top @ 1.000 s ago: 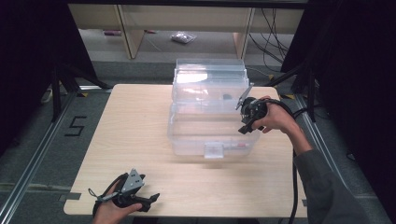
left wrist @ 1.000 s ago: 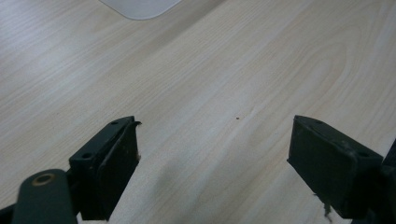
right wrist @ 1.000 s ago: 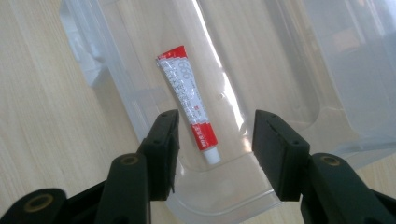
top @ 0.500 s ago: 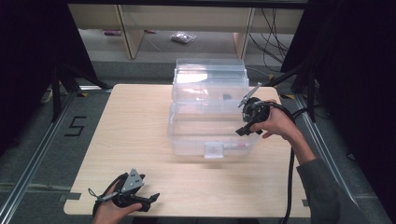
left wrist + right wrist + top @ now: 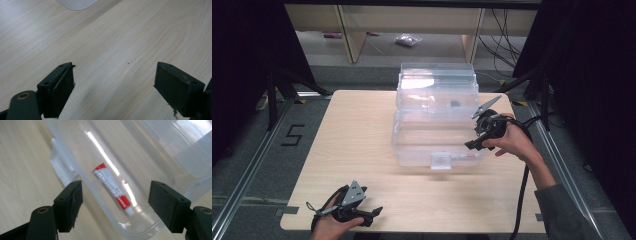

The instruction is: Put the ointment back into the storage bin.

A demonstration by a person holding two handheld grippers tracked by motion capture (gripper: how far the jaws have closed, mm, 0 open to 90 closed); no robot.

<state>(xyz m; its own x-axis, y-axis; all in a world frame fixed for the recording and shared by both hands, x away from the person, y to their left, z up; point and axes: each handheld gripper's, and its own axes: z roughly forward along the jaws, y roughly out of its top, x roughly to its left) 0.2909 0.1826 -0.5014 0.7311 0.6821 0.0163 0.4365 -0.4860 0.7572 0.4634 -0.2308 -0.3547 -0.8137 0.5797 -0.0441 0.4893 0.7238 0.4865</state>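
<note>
A clear plastic box [image 5: 412, 145] stands on the wooden table [image 5: 362, 130], its lid [image 5: 437, 80] tipped back. Inside, near the front wall, lies a small red and white tube [image 5: 112, 186] [image 5: 464, 156]. My right gripper [image 5: 472, 145] [image 5: 113, 203] hovers open over the box's front right corner, jaws wide apart and pointing down at the tube. My left gripper [image 5: 374, 212] [image 5: 113, 85] rests open at the table's front left edge with only bare wood between its jaws.
A white latch tab [image 5: 441, 161] sticks out from the box's front wall. Shelving [image 5: 352, 30] and a small bag [image 5: 407, 40] lie on the floor beyond the table. Black stands [image 5: 277, 85] flank the table. A floor mark reads 5 [image 5: 294, 135].
My right gripper has shifted slightly forward and down along the box's right side toward the front corner. The left gripper has stayed put.
</note>
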